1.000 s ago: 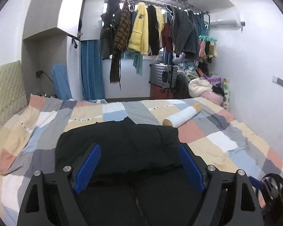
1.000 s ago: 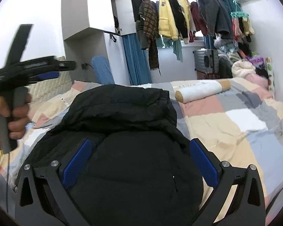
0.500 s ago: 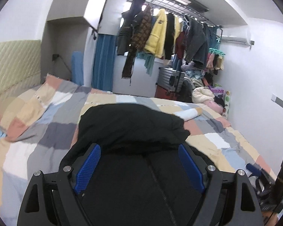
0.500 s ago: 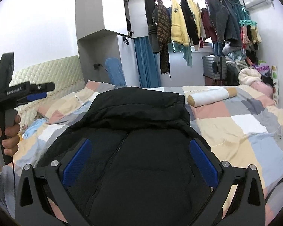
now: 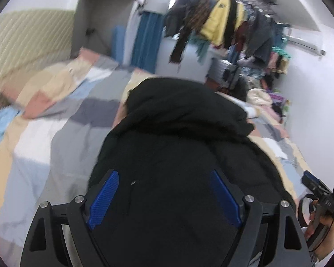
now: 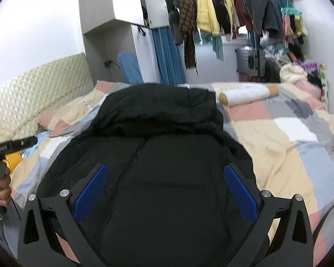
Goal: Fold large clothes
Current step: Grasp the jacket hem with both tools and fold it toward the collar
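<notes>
black hooded puffer jacket (image 6: 158, 155) is lying spread on the bed (image 6: 285, 155), front up with the zipper line showing and the hood end pointing away toward the hanging clothes (image 6: 213, 11). left gripper (image 5: 164, 191) is hovering over the near part of the jacket with jaws released, nothing between the blue pads (image 5: 103, 197). right gripper (image 6: 165, 189) is likewise hovering above the jacket body, jaws spread wide and grasping nothing. the left view is motion-blurred, so contact with the fabric cannot be judged there. judgement: the task looks to be at an early stage; the jacket is appearing laid out, but no clear fold is visible, sleeves cannot be made out, and side folds plus the lengthwise fold are remaining. a white roll (image 6: 248, 94) is lying on the bed beyond the jacket.
</notes>
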The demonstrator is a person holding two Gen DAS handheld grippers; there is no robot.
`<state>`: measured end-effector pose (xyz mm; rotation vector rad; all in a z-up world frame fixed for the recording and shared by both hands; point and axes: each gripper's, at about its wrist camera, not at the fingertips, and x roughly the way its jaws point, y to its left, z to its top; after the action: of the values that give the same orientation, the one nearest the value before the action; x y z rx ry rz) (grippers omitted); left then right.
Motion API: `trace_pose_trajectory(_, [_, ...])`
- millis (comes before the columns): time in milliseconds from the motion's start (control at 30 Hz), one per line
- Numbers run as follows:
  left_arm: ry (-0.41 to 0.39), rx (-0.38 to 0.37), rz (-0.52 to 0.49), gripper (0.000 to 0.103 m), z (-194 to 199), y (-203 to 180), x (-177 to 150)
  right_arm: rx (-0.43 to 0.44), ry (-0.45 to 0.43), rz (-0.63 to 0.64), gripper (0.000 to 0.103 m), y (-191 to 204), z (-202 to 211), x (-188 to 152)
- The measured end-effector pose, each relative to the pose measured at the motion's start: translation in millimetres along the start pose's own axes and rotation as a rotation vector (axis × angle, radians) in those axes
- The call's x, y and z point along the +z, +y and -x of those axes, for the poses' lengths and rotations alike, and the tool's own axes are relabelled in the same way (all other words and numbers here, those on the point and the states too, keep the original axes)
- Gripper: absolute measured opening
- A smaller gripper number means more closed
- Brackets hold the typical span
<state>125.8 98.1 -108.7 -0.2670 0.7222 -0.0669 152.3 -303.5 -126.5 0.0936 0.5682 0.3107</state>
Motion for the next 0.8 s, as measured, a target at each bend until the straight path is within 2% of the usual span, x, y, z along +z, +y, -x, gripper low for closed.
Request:
trace_pose_trajectory(100, [0.03, 0.021, 0.045, 0.084, -5.1, 18.6, -0.2, -0.015, 0.05, -0.045, 0.103, -16.6, -8.7, 4.3])
trace_pose_trajectory(233, [0.073, 0.026, 0.13, 0.084, -15.8, 45.1, -0.4, -0.103, 0.161, -0.099, 0.103, -50.8, -27.0, 13.6])
trace_pose_trajectory(300, [0.11, 0.026, 0.175, 0.084, -23.1, 59.0, -2.1, -0.084, 0.212, -0.214, 0.103, -79.5, -36.1, 13.2])
trace_pose_trajectory(367, [0.144, 0.029, 0.21, 0.084, -29.3, 69.5, -5.2, -0.066, 0.3, -0.352, 0.103, -111.6, -51.4, 4.5])
trace_pose_trajectory(400, [0.157, 0.032, 0.221, 0.084, -31.8, 71.7, -6.1, -0.075, 0.365, -0.429, 0.103, -131.4, -62.2, -5.2])
trace_pose_trajectory(500, [0.217, 0.042, 0.276, 0.084, -43.6, 84.2, -10.8, -0.062, 0.475, -0.646, 0.103, -170.0, -79.2, -37.2])
trace_pose_trajectory(633, [0.28, 0.049, 0.357, 0.084, -56.1, 100.9, -18.5, -0.008, 0.562, -0.83, 0.103, -190.5, -92.0, -67.9])
trace_pose_trajectory(700, [0.305, 0.047, 0.396, 0.084, -60.7, 108.8, -22.0, 0.072, 0.567, -0.846, 0.103, -185.0, -93.7, -70.7])
trace_pose_trajectory(800, [0.337, 0.06, 0.462, 0.084, -65.9, 121.4, -28.0, 0.098, 0.538, -0.78, 0.103, -171.6, -87.1, -60.8])
